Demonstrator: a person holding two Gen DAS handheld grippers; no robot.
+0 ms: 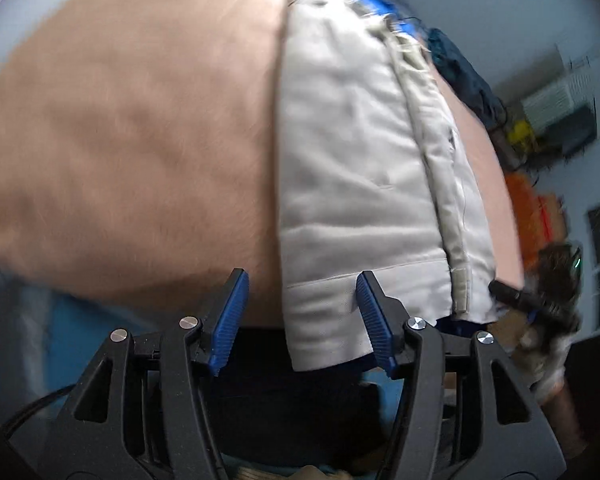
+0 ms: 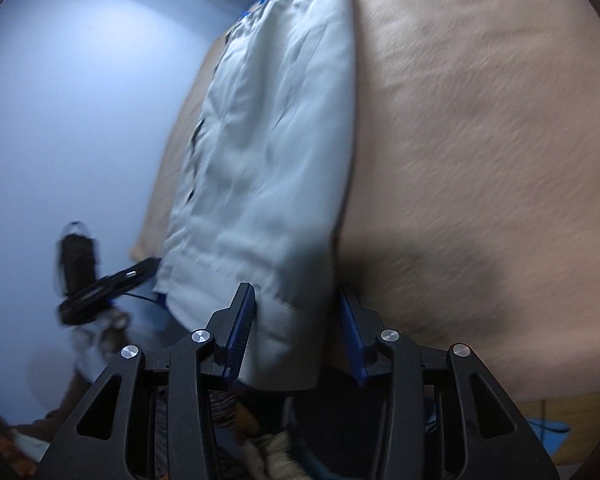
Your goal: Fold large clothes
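- Left wrist view is filled mostly by a tan bed cover (image 1: 132,132), the broad surface on which a pale grey garment (image 1: 348,184) lies in a long narrow strip, already doubled lengthwise by the look of it, with blue trim at its far end.
- Seen from the right wrist, the same garment (image 2: 268,152) runs away from the camera along the left side of the tan bed cover (image 2: 480,160), its near hem hanging off the edge.
- The left gripper (image 1: 300,316) stands released: its blue pads are apart, the hem's corner lies between them, and neither pad presses on the cloth.
- The right gripper (image 2: 296,320) is likewise parted, the hem sitting between its blue fingers without any visible pinch; its right pad is half hidden behind the fabric fold.
- The step in hand appears to be taking up the near hem at both corners; the next move calls for both sets of jaws to close on the hem, then carry it toward the blue-trimmed end.
- Motion blur softens both views; the far collar end is cut off at the top edge.
- A gloved hand (image 1: 548,320) holding the other tool shows at the left view's right edge, too smeared to read.
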